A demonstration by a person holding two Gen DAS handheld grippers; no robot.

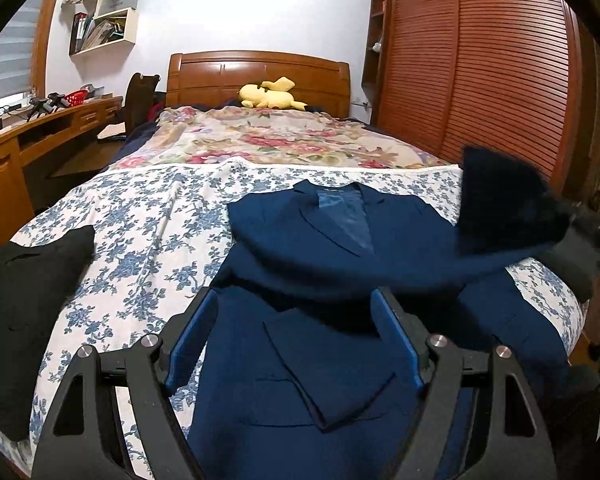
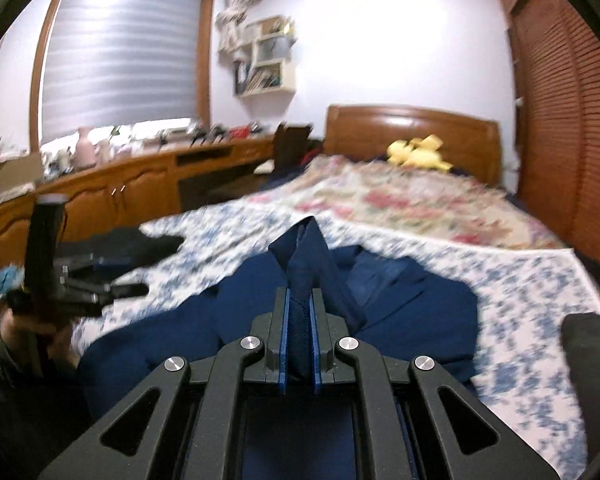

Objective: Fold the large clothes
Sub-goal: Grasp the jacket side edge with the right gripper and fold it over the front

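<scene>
With the right gripper (image 2: 299,334) clamped on a raised fold of the navy jacket (image 1: 300,248) lying on the bed (image 1: 140,216), and the left gripper (image 1: 292,336) open above its hem, the thin pinch could slip, collapsing the fold.

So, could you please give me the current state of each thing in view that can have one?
Left gripper: open, holding nothing.
Right gripper: shut on the navy jacket's fabric.
Navy jacket: spread front-up on the bed, one part lifted.
Black garment: lying on the bed.
Wardrobe doors: closed.
Window blind: mostly down.
</scene>
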